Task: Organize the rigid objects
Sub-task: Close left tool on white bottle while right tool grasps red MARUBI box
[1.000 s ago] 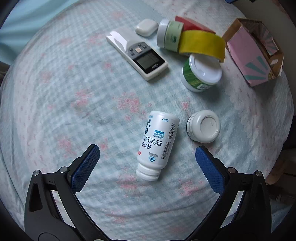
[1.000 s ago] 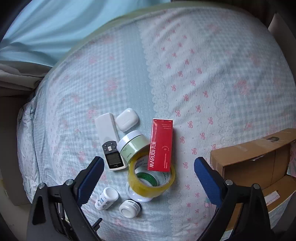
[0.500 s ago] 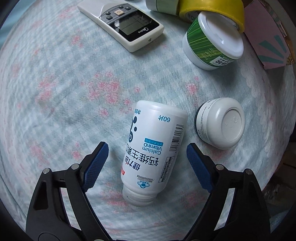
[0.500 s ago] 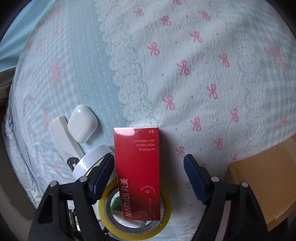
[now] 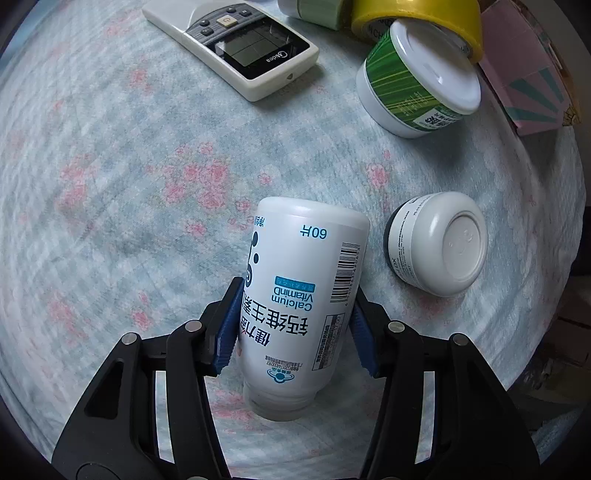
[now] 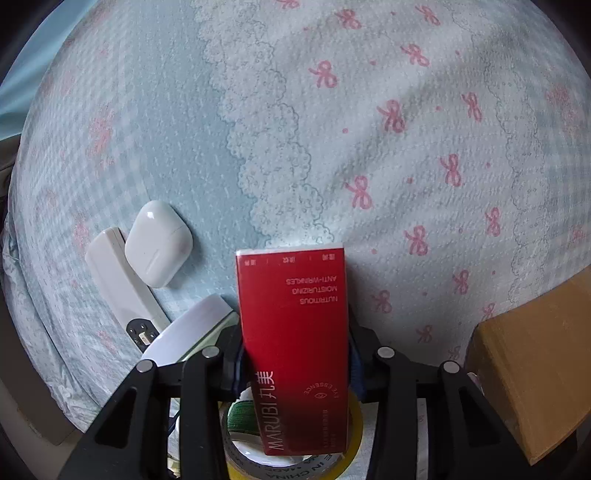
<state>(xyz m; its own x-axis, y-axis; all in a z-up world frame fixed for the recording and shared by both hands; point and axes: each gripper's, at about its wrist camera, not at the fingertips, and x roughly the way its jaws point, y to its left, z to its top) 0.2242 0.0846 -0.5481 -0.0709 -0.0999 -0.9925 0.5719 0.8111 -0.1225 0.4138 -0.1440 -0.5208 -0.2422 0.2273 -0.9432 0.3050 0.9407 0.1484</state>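
Both grasps look made; the step in hand is pickup, with lift-off likely next. The left gripper [image 5: 293, 325] is clenched on the calcium vitamin D bottle [image 5: 301, 295], blue pads pressing both sides of its label. The bottle lies on its side on the bedsheet [image 5: 110, 184], neck toward the camera, base pointing away. The gripper comes in low, along the bottle's length. Just right of it sits an upturned small white jar [image 5: 439, 243], apart from the bottle. Further out: a green-labelled tub [image 5: 413, 85] leaning against a yellow tape roll [image 5: 417, 22], a white remote control [image 5: 236, 44], and a pink carton [image 5: 532, 88] at far right.

The right gripper [image 6: 295, 362] grasps the red MARUBI box [image 6: 295, 343] by its long edges; the box's near end overlaps the tape roll [image 6: 354, 443]. Left of it are a pale-green jar [image 6: 188, 336], the remote [image 6: 118, 280] and a white earbud case [image 6: 159, 242] touching it. A cardboard box [image 6: 528, 376] sits at right, probably the drop target.

The next move calls for a straight lift, keeping the red box clear of the tape and the bottle from rolling in the pads.
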